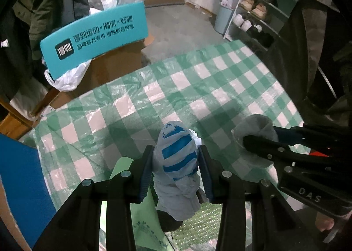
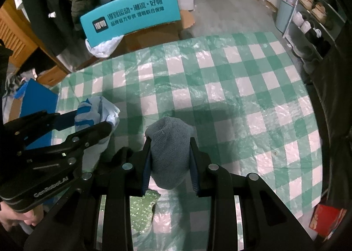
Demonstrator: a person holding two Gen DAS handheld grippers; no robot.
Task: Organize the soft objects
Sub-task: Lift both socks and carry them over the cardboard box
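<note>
My left gripper is shut on a white sock with blue stripes, held above the green-and-white checked tablecloth. My right gripper is shut on a grey-blue sock, held just above the same cloth. The two grippers are side by side. In the left wrist view the right gripper and grey sock show at right. In the right wrist view the left gripper and striped sock show at left.
A teal box lid with dark print leans over a cardboard box beyond the table's far edge. A shoe rack stands at far right. A blue board lies at the left edge. A light-green paper lies below my left gripper.
</note>
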